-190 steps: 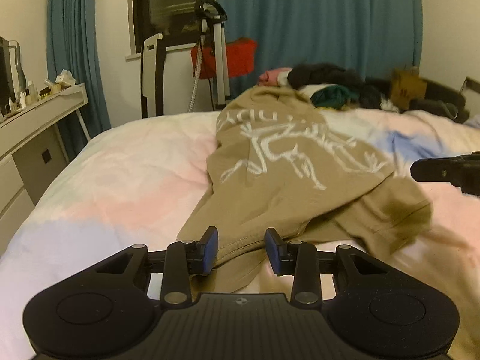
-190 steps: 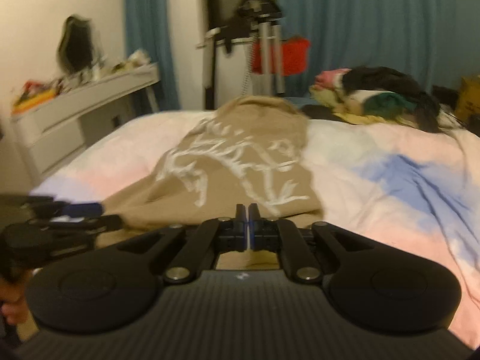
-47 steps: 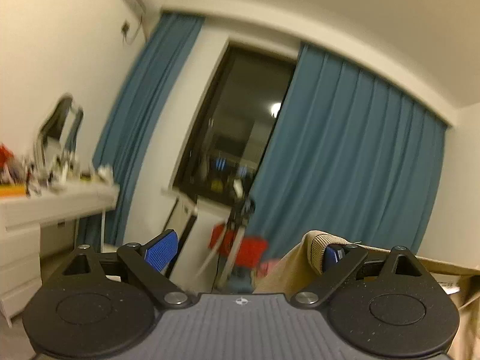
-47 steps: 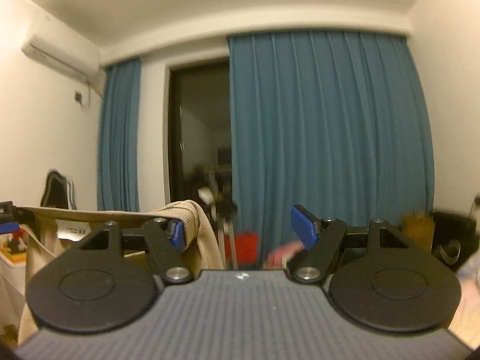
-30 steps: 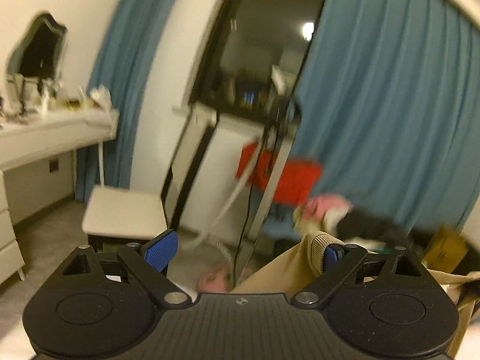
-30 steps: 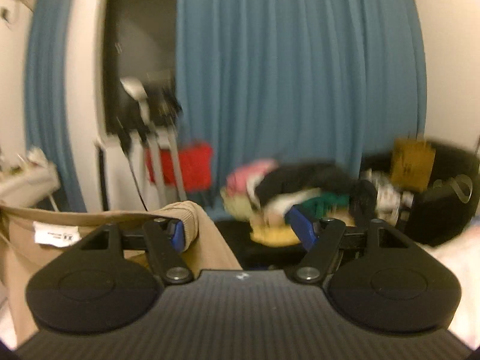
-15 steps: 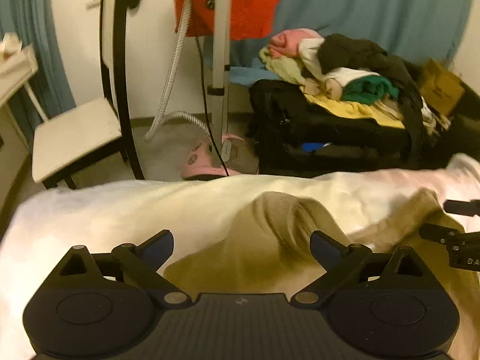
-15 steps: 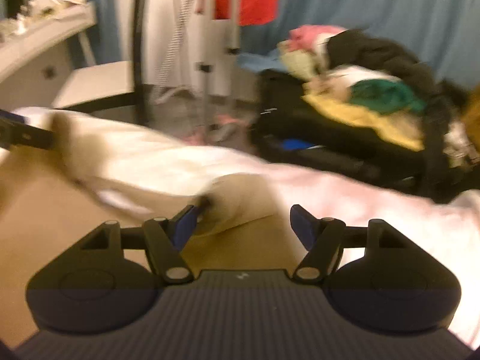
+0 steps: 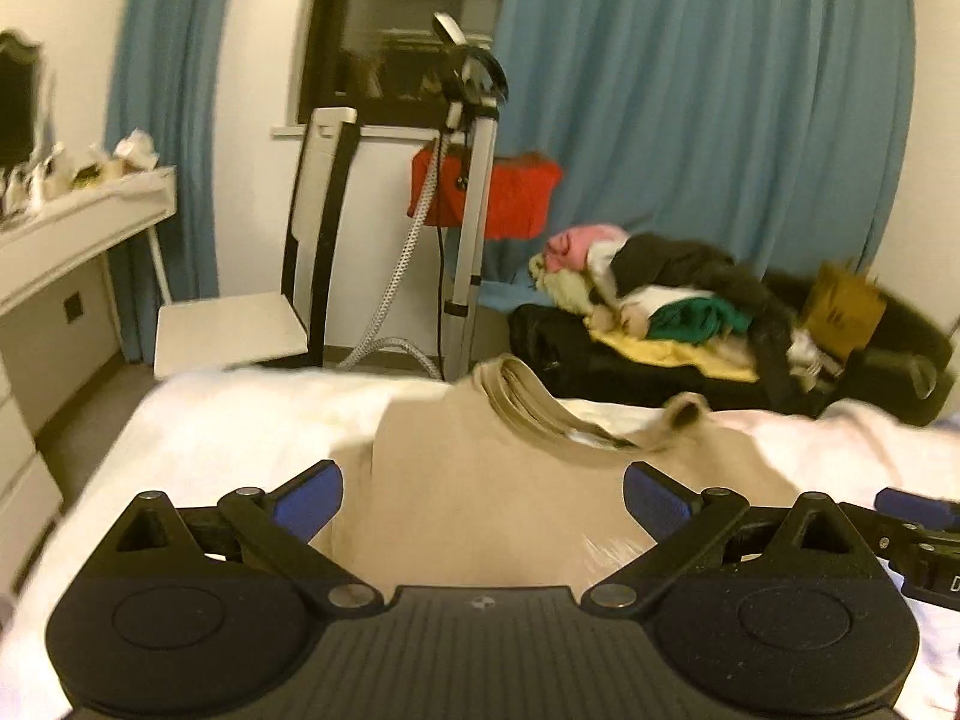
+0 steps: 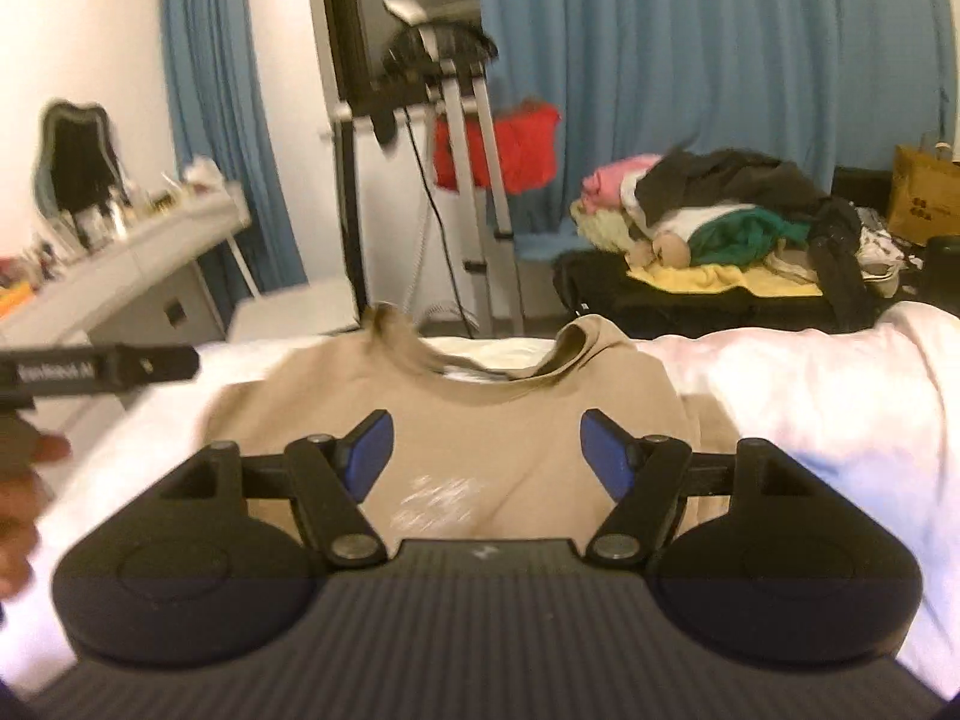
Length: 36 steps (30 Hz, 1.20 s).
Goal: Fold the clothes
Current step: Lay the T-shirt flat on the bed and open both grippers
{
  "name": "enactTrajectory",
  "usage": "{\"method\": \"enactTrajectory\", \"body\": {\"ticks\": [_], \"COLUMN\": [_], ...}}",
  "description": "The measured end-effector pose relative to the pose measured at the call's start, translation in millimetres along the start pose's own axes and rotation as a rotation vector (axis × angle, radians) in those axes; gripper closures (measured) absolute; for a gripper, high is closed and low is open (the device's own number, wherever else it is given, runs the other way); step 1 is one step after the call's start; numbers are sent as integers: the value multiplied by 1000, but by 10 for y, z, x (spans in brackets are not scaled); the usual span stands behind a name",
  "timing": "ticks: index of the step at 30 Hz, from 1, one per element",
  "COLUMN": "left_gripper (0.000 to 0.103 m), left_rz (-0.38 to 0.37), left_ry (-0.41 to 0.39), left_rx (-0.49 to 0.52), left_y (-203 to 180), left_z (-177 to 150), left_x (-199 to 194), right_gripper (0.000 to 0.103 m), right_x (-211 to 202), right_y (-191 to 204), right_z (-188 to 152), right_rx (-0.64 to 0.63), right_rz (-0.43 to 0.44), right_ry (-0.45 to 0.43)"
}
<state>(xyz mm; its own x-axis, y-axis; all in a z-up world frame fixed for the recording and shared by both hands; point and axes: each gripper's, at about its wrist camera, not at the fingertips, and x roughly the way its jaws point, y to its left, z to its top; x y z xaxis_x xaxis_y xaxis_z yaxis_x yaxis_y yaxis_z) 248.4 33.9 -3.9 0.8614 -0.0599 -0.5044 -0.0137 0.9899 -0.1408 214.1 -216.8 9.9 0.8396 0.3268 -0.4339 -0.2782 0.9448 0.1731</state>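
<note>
While both grippers hang above the bed (image 9: 198, 420), the tan shirt (image 9: 480, 498) lies spread on the pale cover just ahead of and below them, its collar (image 10: 510, 381) at the far end near the bed's far edge and its body running back toward the person. That makes the long axis run straight away from the grippers, so each shoulder falls to one side. The left gripper (image 9: 483, 495) has its jaws spread wide with nothing between them, sitting over the shirt's left half; the right gripper (image 10: 486, 450) is likewise released and empty, over the middle of the chest where a white print (image 10: 432, 501) shows. Each is nearer its own side's sleeve edge, though the sleeves themselves are hard to make out. Bare cover lies open on both flanks of the shirt, which looks like room to fold inward. Beyond the far edge stand a clothes steamer (image 9: 468, 192) and a heap of clothes (image 9: 660, 300), well apart from the shirt.
</note>
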Motion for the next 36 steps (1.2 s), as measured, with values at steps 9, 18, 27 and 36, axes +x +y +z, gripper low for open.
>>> {"method": "enactTrajectory", "body": {"ticks": [9, 18, 27, 36], "left_gripper": [4, 12, 17, 43], "left_rz": [-25, 65, 148, 206], "left_ry": [40, 90, 42, 42], "left_rx": [-186, -414, -495, -432], "left_y": [258, 829, 1170, 1101], "left_z": [-901, -897, -557, -273], "left_x": [-846, -90, 927, 1450], "right_gripper": [32, 31, 31, 31], "right_x": [-932, -820, -194, 166], "right_y": [80, -122, -365, -637], "right_z": [-604, -966, -1090, -1145], "right_rx": [137, 220, 255, 368], "right_rz": [75, 119, 110, 112], "right_ry": [-52, -14, 16, 43]}}
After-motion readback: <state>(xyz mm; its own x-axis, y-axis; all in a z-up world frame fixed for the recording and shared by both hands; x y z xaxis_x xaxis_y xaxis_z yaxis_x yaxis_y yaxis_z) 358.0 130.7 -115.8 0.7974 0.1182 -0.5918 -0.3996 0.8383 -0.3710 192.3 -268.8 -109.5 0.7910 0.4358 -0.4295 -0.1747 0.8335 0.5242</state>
